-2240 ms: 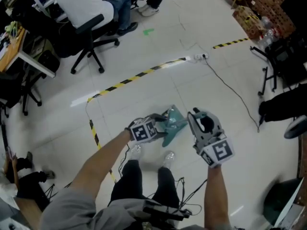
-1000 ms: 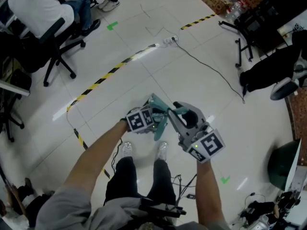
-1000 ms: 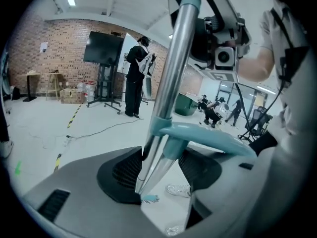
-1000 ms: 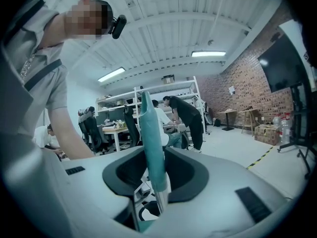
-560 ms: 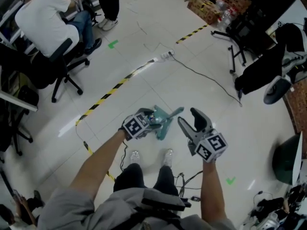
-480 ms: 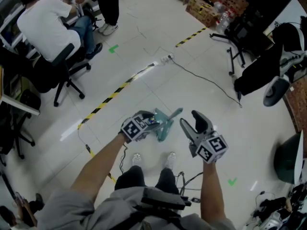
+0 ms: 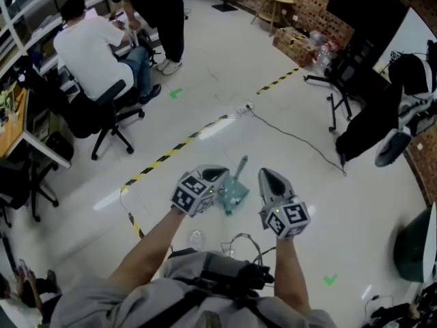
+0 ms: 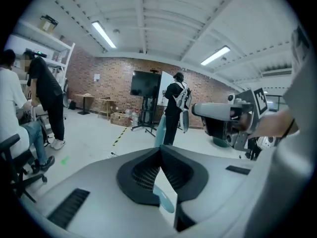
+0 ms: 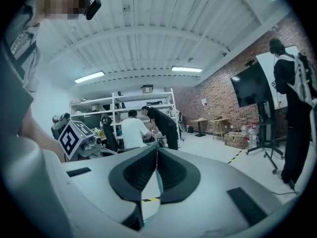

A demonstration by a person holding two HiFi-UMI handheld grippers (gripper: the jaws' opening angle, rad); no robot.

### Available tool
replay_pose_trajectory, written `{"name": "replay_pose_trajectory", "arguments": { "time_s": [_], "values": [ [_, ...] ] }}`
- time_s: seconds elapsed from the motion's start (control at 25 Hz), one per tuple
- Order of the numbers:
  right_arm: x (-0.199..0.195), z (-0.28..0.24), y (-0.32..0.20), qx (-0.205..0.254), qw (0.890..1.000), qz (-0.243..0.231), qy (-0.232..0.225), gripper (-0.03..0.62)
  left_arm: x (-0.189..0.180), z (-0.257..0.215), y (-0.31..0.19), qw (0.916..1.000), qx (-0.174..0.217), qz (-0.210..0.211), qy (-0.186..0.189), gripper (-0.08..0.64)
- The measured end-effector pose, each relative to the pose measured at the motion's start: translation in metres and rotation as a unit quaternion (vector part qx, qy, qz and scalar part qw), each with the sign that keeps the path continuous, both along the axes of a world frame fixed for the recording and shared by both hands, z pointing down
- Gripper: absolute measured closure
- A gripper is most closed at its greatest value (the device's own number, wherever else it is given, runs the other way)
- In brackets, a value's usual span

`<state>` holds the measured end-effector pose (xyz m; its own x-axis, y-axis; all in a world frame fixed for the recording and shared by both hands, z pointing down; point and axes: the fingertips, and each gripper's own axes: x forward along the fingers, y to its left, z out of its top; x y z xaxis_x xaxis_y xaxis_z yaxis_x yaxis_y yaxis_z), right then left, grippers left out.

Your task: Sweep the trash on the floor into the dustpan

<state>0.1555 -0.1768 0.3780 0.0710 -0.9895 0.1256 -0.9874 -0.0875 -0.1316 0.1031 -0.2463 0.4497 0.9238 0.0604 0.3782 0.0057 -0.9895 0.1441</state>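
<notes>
A teal dustpan with its thin handle stands on the white floor in front of my feet, low between the two grippers. My left gripper is raised beside it; its jaws have just closed, and the pads meet with nothing pinched. The teal handle shows beyond its tips. My right gripper is raised on the other side. Its jaws have also just closed and hold nothing, with only a teal sliver showing through the slit. I can pick out no trash on the floor.
A black cable and yellow-black tape cross the floor ahead. One person sits on an office chair at the left, and another stands beyond. Black stands and a dark green bin are at the right.
Both grippers have come up from the dustpan, the left one most. The right jaws stood apart half a second ago and are now together. The head view has tipped up toward the room.
</notes>
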Motion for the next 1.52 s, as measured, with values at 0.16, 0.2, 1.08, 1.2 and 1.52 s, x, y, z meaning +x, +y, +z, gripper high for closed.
{"name": "replay_pose_trajectory", "arguments": {
  "time_s": [0.16,0.2,1.08,1.2,1.52],
  "values": [
    [-0.014,-0.015,0.011,0.012,0.999,-0.040,-0.010,0.592,-0.002,-0.033,0.020,0.9993,-0.006,-0.027,0.024,0.557],
    [-0.018,-0.015,0.013,0.015,0.999,-0.048,-0.013,0.592,-0.004,-0.039,0.025,0.9990,-0.005,-0.033,0.028,0.557],
    [-0.031,-0.044,0.014,0.033,0.997,-0.073,-0.008,0.592,-0.008,-0.072,0.035,0.9964,0.030,-0.066,0.045,0.557],
    [-0.028,-0.048,0.016,0.040,0.997,-0.073,-0.009,0.592,-0.007,-0.073,0.036,0.9962,0.031,-0.068,0.044,0.557],
    [-0.022,-0.053,0.021,0.040,0.997,-0.060,-0.012,0.592,-0.004,-0.073,0.039,0.9963,0.031,-0.066,0.045,0.557]
  ]
}}
